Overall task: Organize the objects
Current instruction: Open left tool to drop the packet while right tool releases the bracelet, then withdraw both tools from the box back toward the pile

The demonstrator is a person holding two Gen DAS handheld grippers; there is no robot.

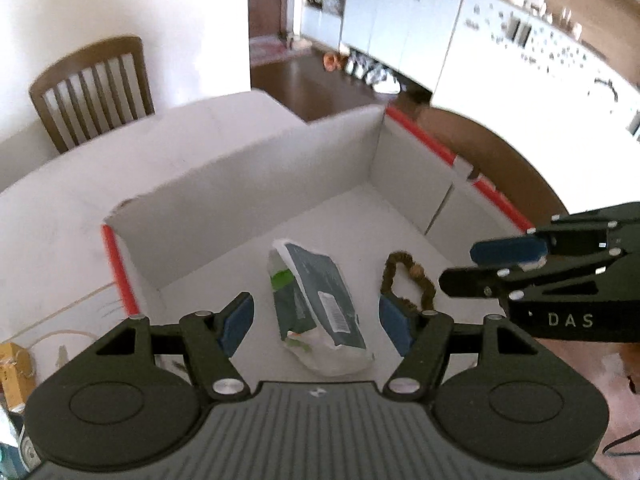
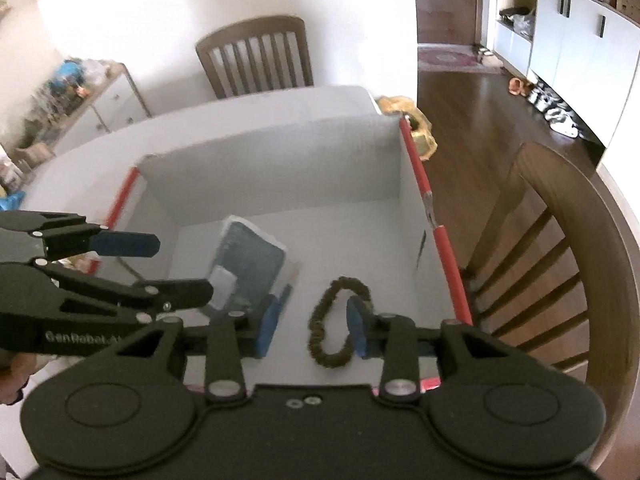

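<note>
While both tools hover above it, one white cardboard box with red-taped corner edges [image 1: 256, 184] sits open on the white table [image 1: 60, 216]. On its floor lie two things: one dark green and white plastic packet with a barcode label [image 1: 320, 304] and one brown fuzzy loop-shaped band [image 2: 338, 322]. In the left wrist view the packet's long axis runs from the far left to the near right, its crumpled white end nearest the camera; the band lies just right of it, apart, stretched near to far. The left gripper [image 1: 316, 322] has its blue pads spread wide, holding nothing. The right gripper [image 2: 314, 326] stands partly open and empty, the band beneath its pads. Two brown wooden slat-back chairs, one beyond the table [image 2: 256, 60] and one at the right [image 2: 560, 264], flank it. Nothing covers the box mouth.
</note>
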